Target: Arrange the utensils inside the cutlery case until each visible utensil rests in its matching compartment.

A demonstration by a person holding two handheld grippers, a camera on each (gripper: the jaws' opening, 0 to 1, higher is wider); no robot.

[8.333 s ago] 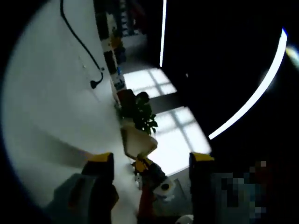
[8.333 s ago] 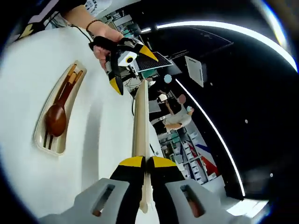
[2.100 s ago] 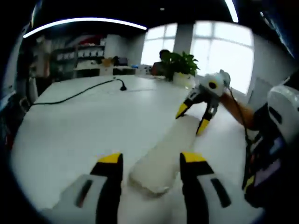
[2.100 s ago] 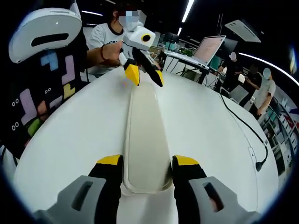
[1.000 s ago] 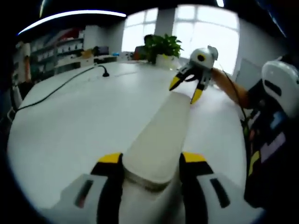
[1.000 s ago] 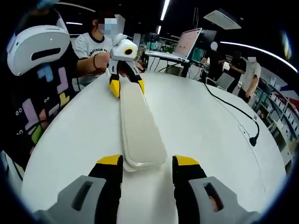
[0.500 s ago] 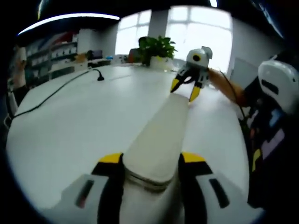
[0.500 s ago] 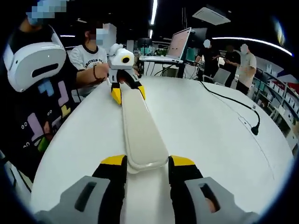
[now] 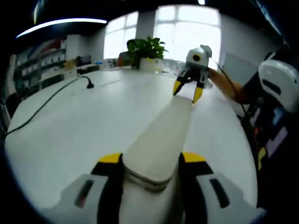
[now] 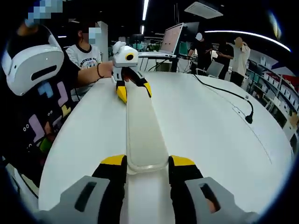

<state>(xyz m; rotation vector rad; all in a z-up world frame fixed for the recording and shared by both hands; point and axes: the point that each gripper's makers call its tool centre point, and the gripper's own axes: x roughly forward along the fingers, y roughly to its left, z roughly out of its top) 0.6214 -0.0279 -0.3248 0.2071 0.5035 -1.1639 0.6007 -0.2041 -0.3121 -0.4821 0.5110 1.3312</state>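
Observation:
A long cream cutlery case [image 9: 161, 135] lies lengthwise on the white table [image 9: 70, 135] with its lid on, so the utensils are hidden. My left gripper [image 9: 150, 158] holds the near end, its yellow-tipped jaws pressed against both sides. My right gripper [image 9: 187, 91] straddles the far end, held by a hand. In the right gripper view the case [image 10: 142, 126] runs away from me. My right gripper [image 10: 148, 161] is shut on its near end, and the left gripper [image 10: 134, 92] clamps the far end.
A black cable [image 9: 46, 102] snakes over the table's left side, seen again as a cable [image 10: 224, 95] at the right. A potted plant [image 9: 145, 49] stands at the far edge. A person in a white headset [image 10: 32, 65] stands close. An open laptop [image 10: 170, 37] sits behind.
My right gripper's jaws have closed in on the case's end. The left gripper stays on its end. Both views have shifted slightly with the hands.

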